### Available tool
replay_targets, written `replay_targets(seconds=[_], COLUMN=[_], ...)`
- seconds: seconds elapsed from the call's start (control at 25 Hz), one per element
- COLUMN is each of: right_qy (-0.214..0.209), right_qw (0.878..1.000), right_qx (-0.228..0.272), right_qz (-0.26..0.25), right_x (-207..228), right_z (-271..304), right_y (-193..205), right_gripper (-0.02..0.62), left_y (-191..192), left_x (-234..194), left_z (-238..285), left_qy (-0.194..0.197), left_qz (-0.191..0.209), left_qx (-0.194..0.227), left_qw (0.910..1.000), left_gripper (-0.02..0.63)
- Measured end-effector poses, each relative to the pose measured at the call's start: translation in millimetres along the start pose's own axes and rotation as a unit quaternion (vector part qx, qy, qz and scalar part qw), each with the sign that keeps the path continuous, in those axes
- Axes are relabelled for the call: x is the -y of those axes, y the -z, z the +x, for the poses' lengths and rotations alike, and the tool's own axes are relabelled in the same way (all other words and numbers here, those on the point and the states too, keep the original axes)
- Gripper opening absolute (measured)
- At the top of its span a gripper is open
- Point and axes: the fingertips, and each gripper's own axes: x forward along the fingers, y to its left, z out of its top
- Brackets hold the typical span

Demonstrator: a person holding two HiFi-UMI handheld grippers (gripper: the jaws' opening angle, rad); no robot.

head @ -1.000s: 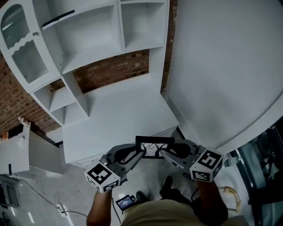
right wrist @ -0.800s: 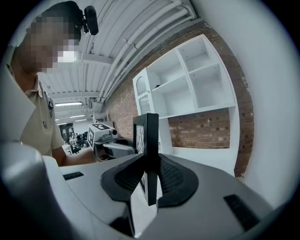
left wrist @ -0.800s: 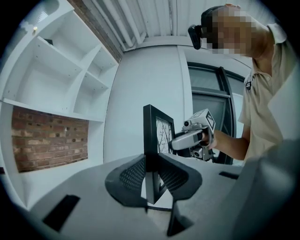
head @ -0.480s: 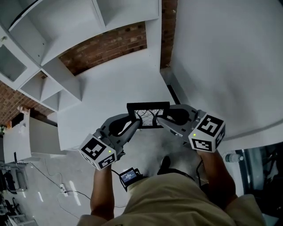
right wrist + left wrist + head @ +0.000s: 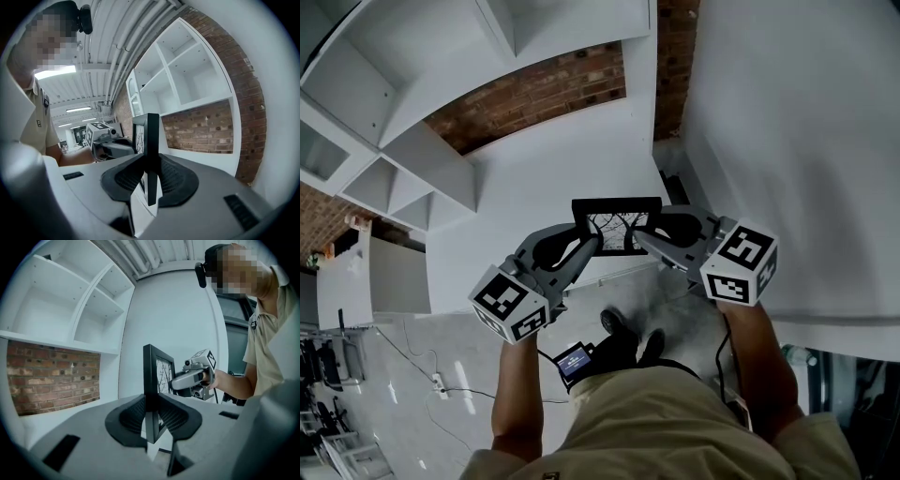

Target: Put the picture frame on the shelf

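Steeply down from head height onto the white open shelf unit (image 5: 544, 178). Close behind each pair of jaws, facing one another. In all three, the black-rimmed rectangular picture frame (image 5: 616, 225) and red brick wall (image 5: 525, 98).

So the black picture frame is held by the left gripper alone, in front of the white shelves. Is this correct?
No: the right gripper grips the picture frame too. The right gripper view shows its fingers shut on the frame's edge, in front of the white shelves.
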Motion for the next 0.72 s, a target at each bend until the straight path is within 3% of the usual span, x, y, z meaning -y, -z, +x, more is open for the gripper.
replay_targets(seconds=[0.16, 0.44, 0.72], right_qy=[0.012, 0.039, 0.036], right_qw=[1.000, 0.999, 0.999], right_qx=[-0.003, -0.026, -0.028], right_qz=[0.000, 0.007, 0.012], right_x=[18.1, 85.7, 124.9], right_z=[16.7, 86.8, 142.0], right_y=[3.2, -11.6, -6.9], right_gripper=[0.084, 0.086, 0.087], left_y=[8.1, 12.4, 29.9], left_x=[-22.4, -119.0, -182.7], left_z=[9.7, 37.6, 47.7], left_qy=[0.006, 0.024, 0.012], left_qz=[0.000, -0.010, -0.013], left_qx=[0.002, 0.000, -0.015], left_qw=[1.0000, 0.9997, 0.9997], left_gripper=[0.083, 0.083, 0.083])
